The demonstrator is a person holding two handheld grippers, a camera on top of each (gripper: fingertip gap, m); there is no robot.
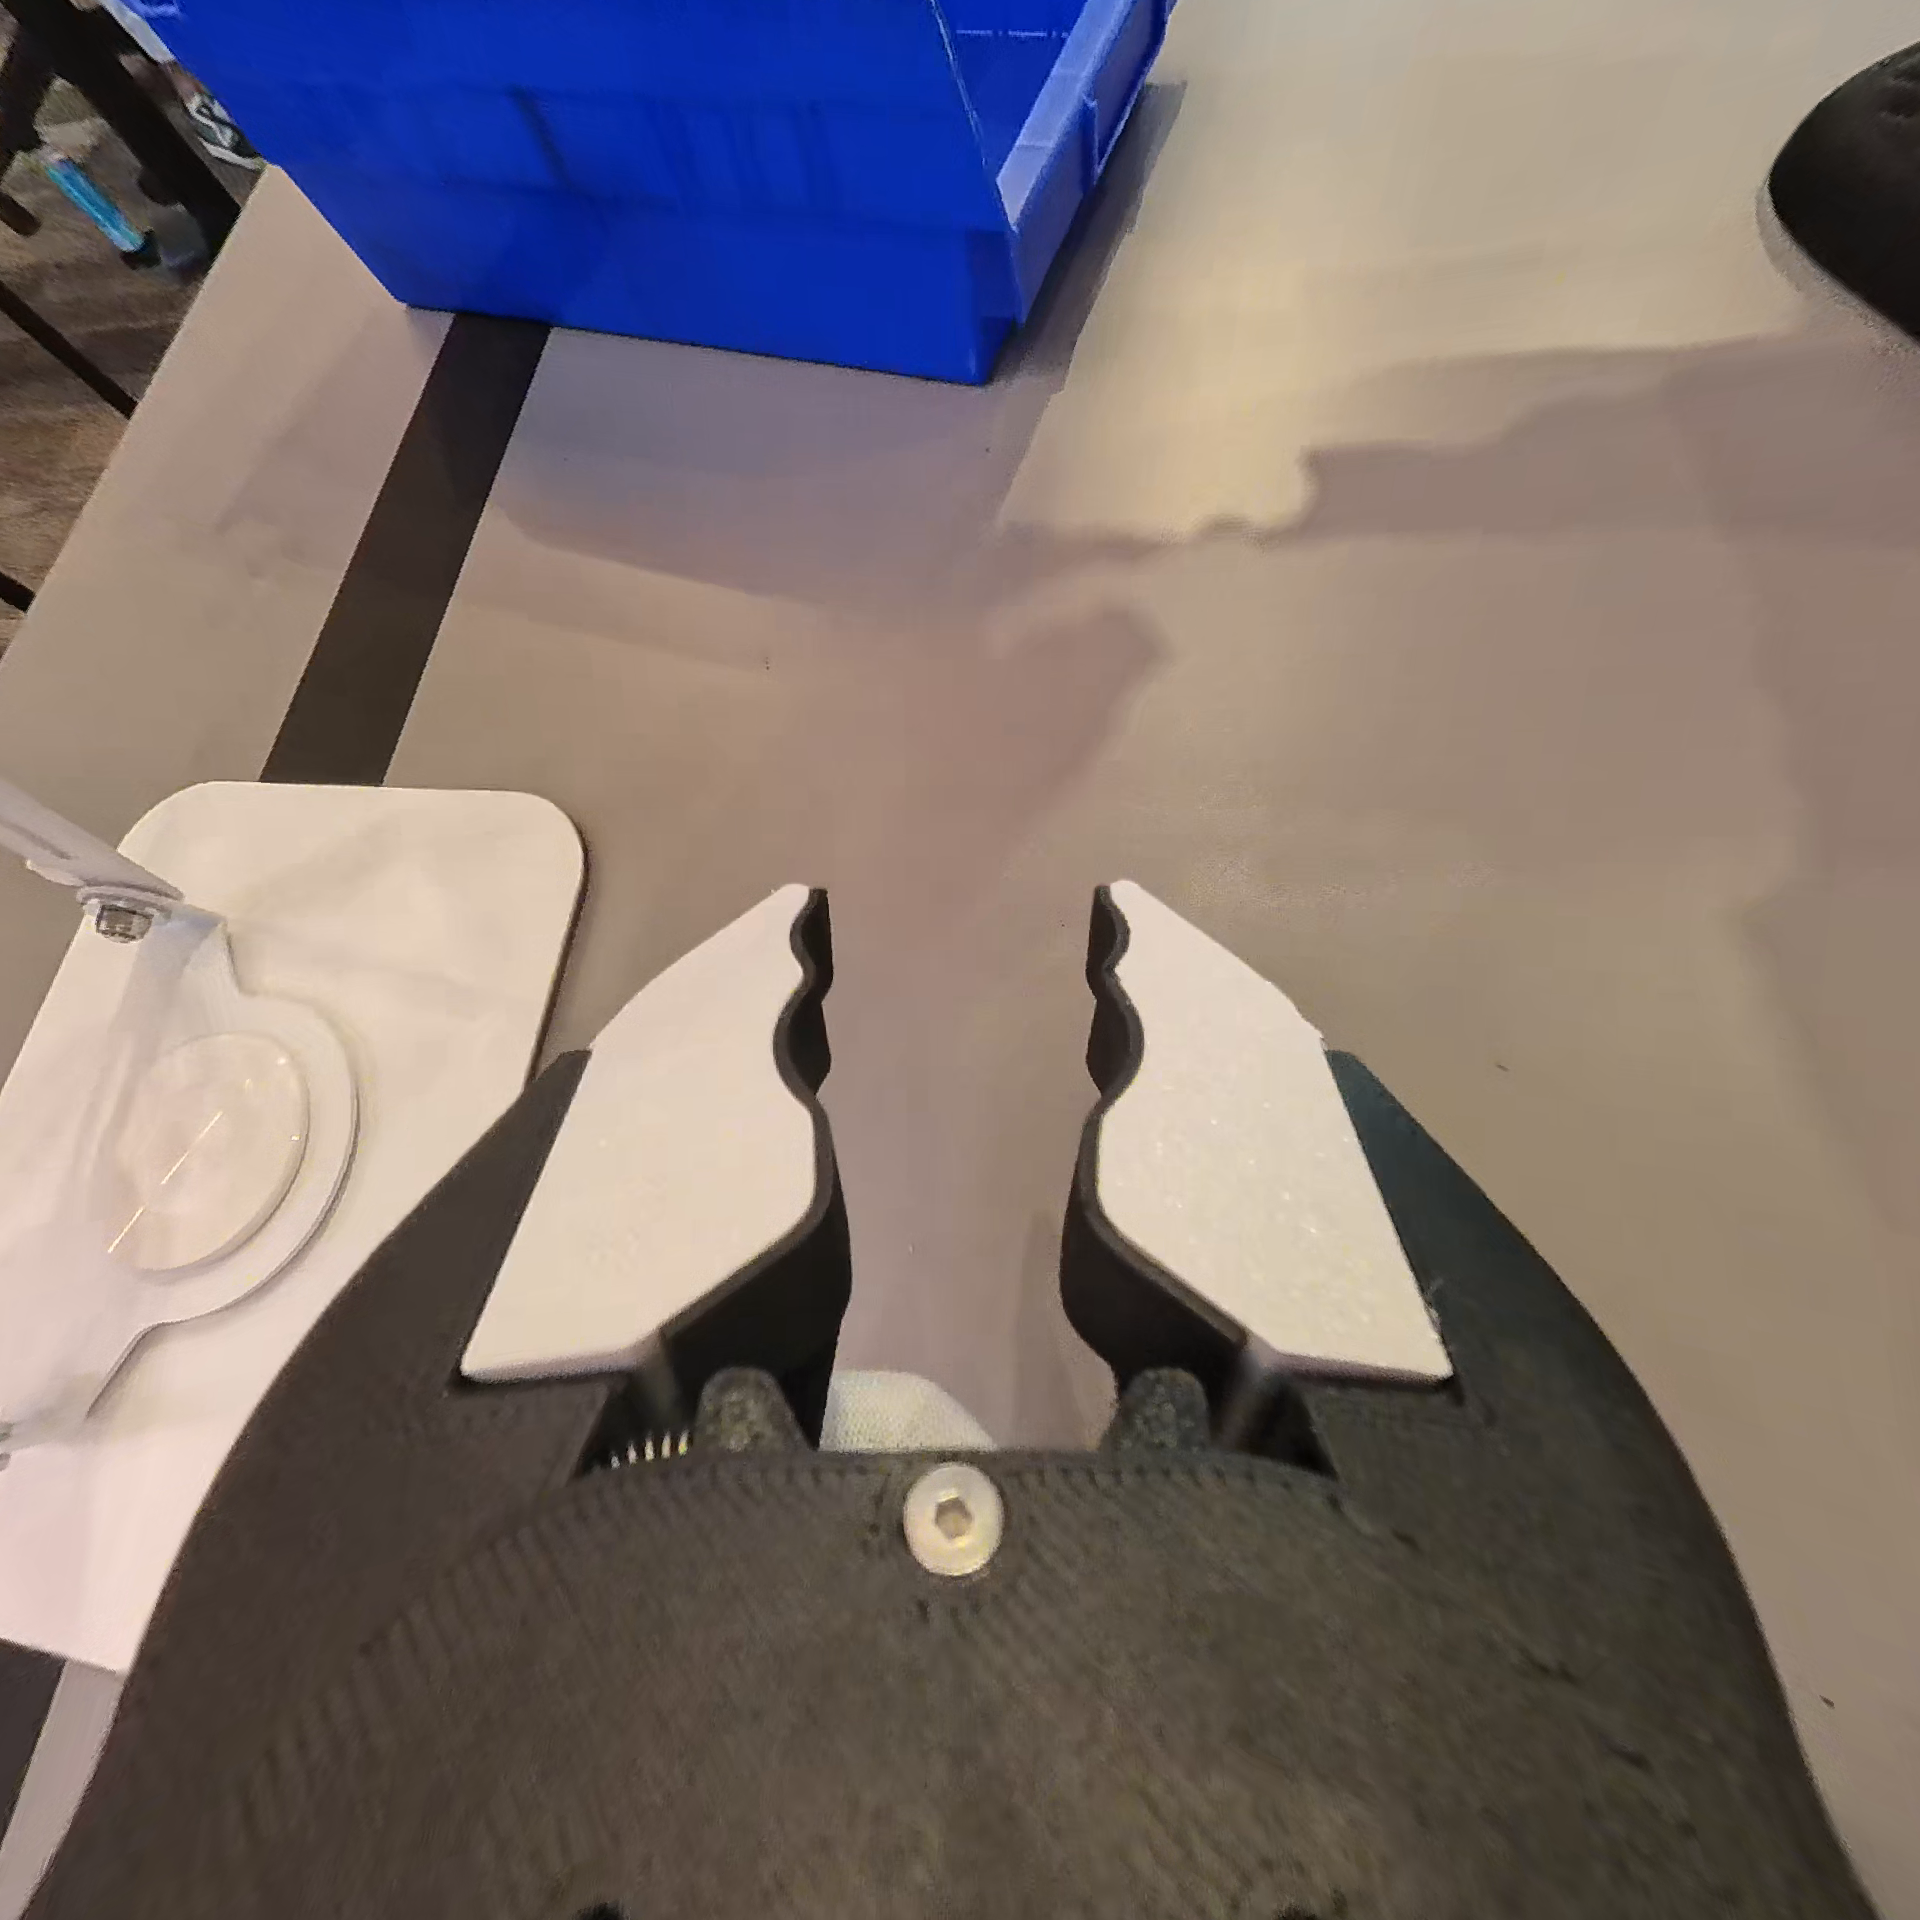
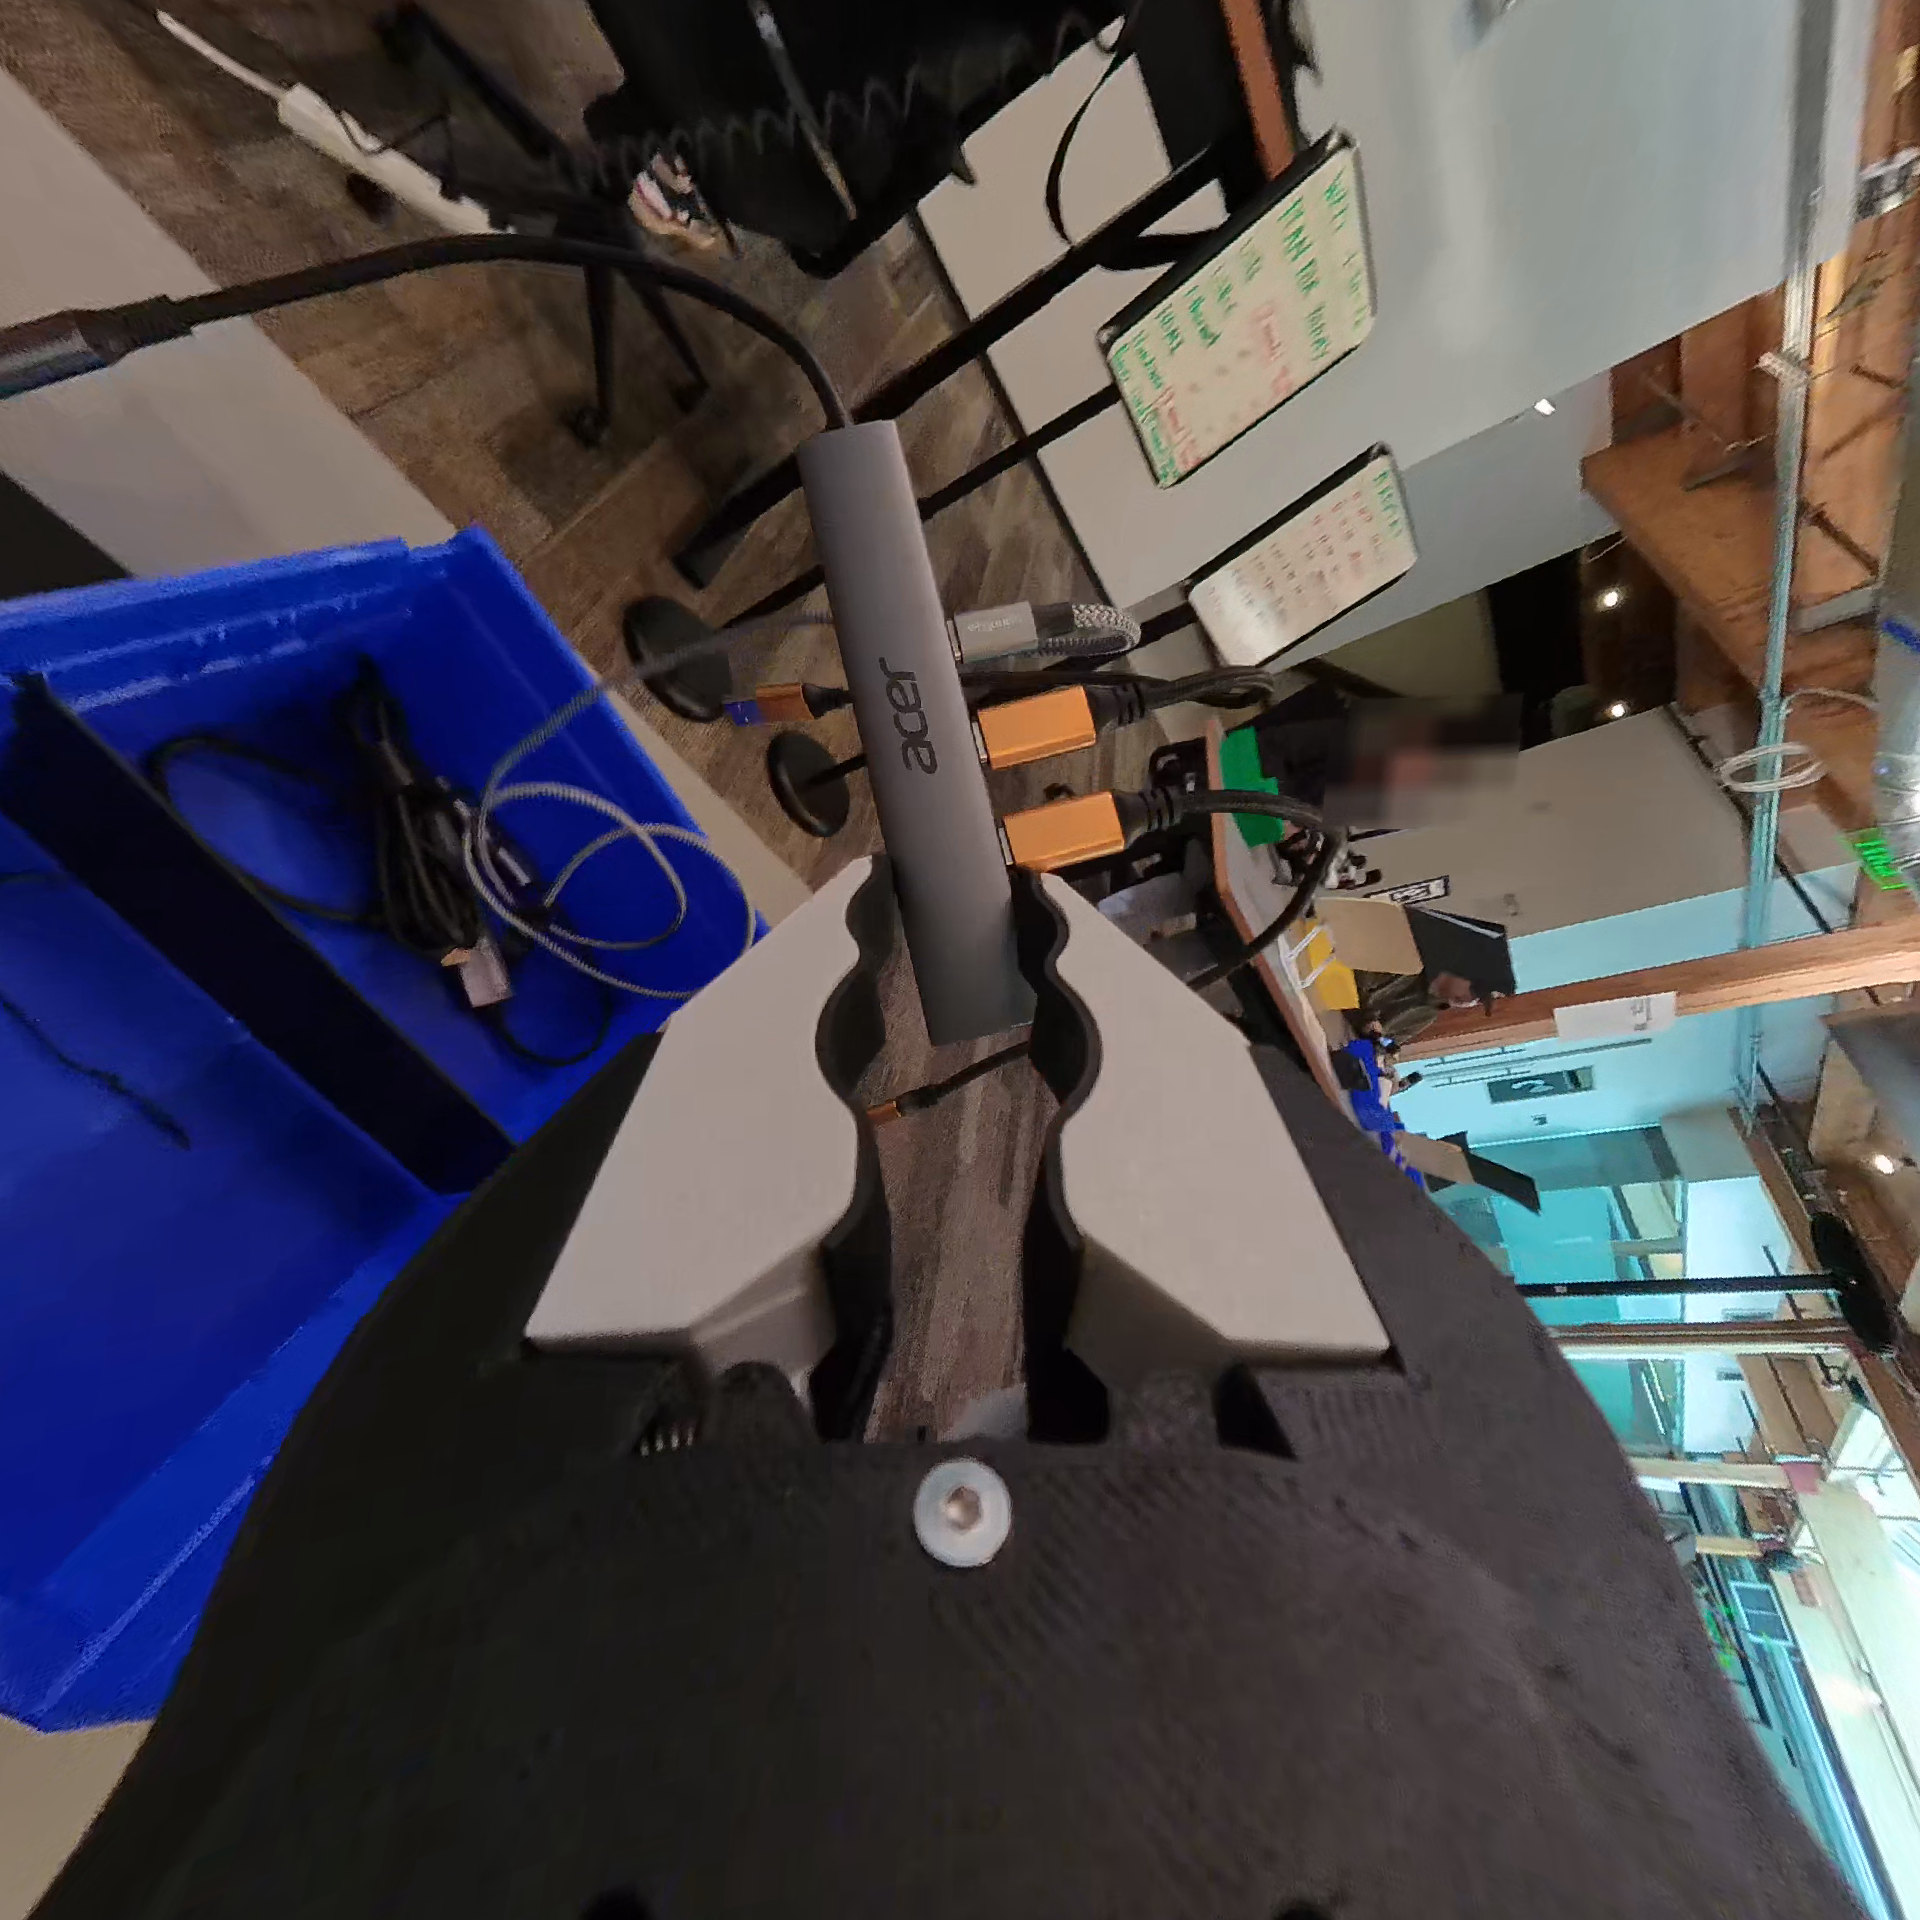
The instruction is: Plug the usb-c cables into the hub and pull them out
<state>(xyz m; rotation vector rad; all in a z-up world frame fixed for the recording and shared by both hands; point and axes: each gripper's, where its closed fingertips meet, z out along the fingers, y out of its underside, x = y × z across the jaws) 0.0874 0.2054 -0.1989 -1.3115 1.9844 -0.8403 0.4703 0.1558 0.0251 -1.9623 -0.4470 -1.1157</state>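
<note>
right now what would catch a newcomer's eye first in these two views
The grey hub stands out, held up in the right gripper, with two orange plugs and a silver one in its side. Behind sits a blue bin of loose cables. The left gripper hangs open and empty.

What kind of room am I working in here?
Probably an open-plan office or lab workspace, judging from handwritten whiteboards on stands, other desks across the wood-look floor, a blue storage bin of spare cables on the grey table, and the USB hub in the right gripper.
</note>
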